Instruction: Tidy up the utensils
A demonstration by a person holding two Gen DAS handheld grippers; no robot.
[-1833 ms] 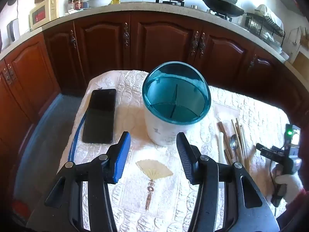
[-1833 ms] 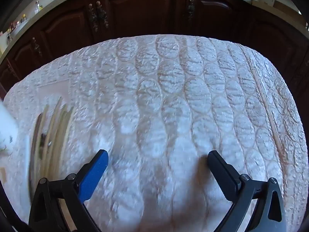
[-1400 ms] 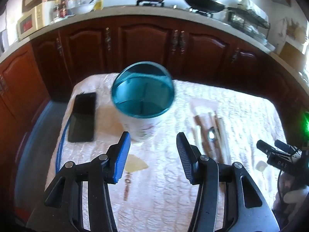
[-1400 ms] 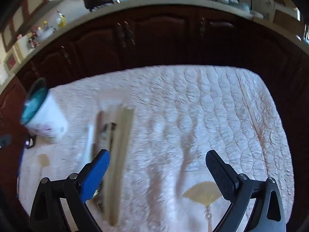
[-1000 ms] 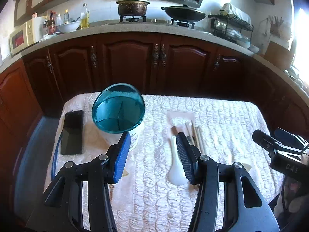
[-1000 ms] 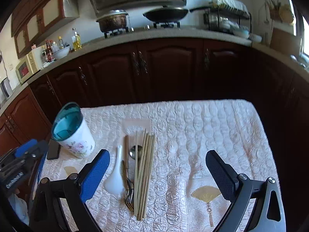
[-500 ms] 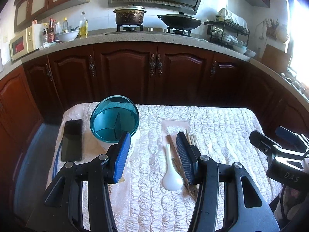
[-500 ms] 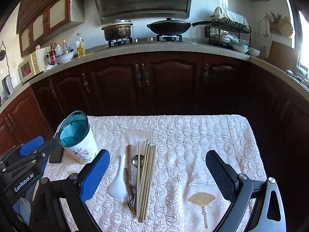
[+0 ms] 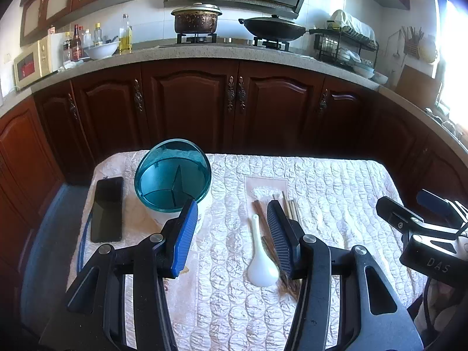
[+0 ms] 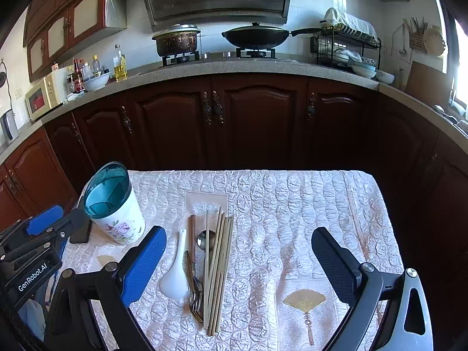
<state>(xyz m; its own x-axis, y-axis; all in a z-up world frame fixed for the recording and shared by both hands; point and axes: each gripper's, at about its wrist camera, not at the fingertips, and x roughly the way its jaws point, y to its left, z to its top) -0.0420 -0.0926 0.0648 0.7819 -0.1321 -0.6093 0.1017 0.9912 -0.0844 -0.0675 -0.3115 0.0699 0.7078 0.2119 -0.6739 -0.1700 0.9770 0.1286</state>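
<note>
In the left wrist view, the left tool (image 9: 232,234) hovers above the surface (image 9: 336,181), which is covered with a quilted cream cloth, its fingers spread apart with nothing between them. The utensil holder (image 9: 173,177), a white cup with a teal divided insert, stands upright near the far left corner, and a black phone (image 9: 107,209) lies flat just to its left, close to the left edge. A white ceramic spoon (image 9: 261,260) lies between the two fingers in the picture, bowl toward the camera, beside a bundle of chopsticks (image 9: 288,204) partly hidden by the right-hand finger. The right half of the cloth is bare out to the far and right edges, and the right tool (image 9: 421,222) shows at the right border. In the right wrist view, the right tool (image 10: 238,256) is held wide apart, holding nothing, above the near middle of the surface (image 10: 307,199). The utensil holder (image 10: 115,204) stands upright at the left, well clear of the utensils. The white ceramic spoon (image 10: 175,275), a metal spoon (image 10: 202,239), a fork (image 10: 195,295) and the chopsticks (image 10: 218,266) lie side by side in a row running front to back, left of centre. A gold fan motif (image 10: 304,298) is stitched on the cloth to the right, with bare cloth around it up to the right edge. The left tool (image 10: 38,234) sits at the left border, near the holder.
</note>
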